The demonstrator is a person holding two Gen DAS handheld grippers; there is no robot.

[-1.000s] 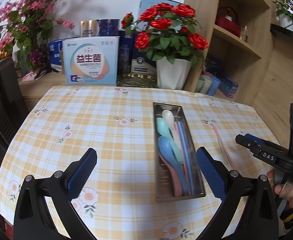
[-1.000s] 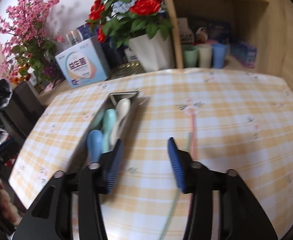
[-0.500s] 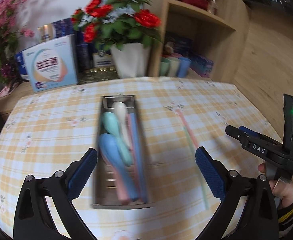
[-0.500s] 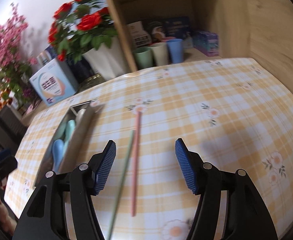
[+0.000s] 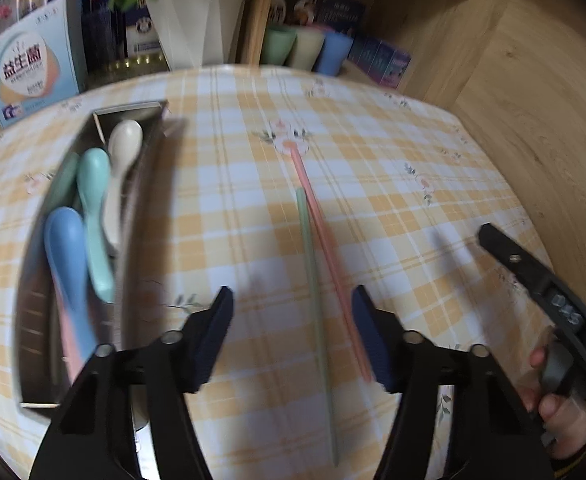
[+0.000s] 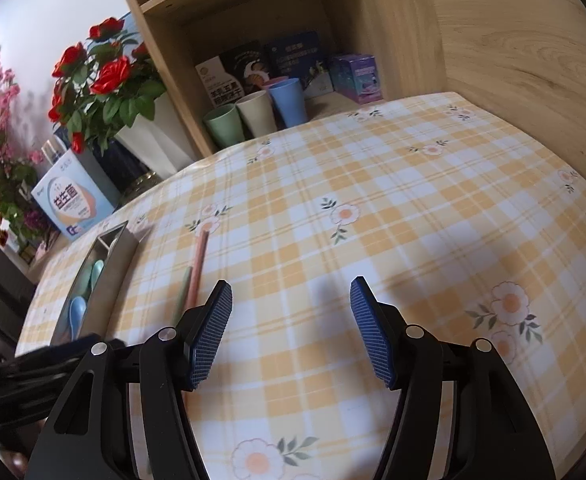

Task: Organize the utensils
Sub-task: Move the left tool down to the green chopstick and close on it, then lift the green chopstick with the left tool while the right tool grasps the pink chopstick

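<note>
A steel tray [image 5: 131,216] on the checked tablecloth holds a blue spoon [image 5: 67,256], a teal spoon [image 5: 95,200], a cream spoon [image 5: 123,148] and other utensils. A green chopstick [image 5: 313,280] and a pink chopstick [image 5: 325,240] lie side by side on the cloth right of the tray. My left gripper [image 5: 291,328] is open and empty, with both chopsticks between its fingers. My right gripper [image 6: 291,320] is open and empty over bare cloth, right of the chopsticks [image 6: 195,276] and the tray [image 6: 109,276].
A white pot of red roses [image 6: 101,80], a blue box [image 5: 33,72] and three cups [image 6: 261,112] stand at the table's back by a wooden shelf unit [image 6: 413,20]. The right gripper's body [image 5: 541,288] shows at the right of the left wrist view.
My left gripper has swung right from the tray to the chopsticks and narrowed its opening. My right gripper has moved right, away from the chopsticks.
</note>
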